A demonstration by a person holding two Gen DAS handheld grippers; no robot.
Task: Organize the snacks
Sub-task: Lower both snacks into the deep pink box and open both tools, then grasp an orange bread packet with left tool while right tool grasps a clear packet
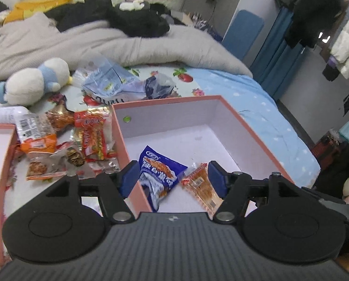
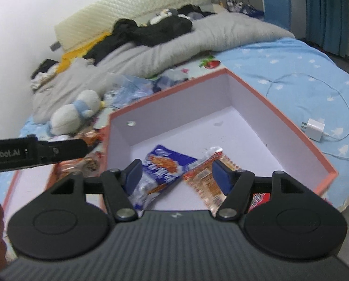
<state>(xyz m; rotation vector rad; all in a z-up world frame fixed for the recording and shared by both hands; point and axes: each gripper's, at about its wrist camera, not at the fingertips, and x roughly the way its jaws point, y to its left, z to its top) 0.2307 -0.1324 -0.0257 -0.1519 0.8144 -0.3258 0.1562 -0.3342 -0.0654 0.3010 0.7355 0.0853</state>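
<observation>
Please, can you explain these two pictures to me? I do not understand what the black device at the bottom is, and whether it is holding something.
Each picture comes from a camera on a hand-held gripper, looking along its fingers. Both point into the pink box on the bed. The left gripper and right gripper are open and hold nothing. In the box lie a blue snack packet and an orange snack packet. More snacks wait beside the box, near a plush toy.
</observation>
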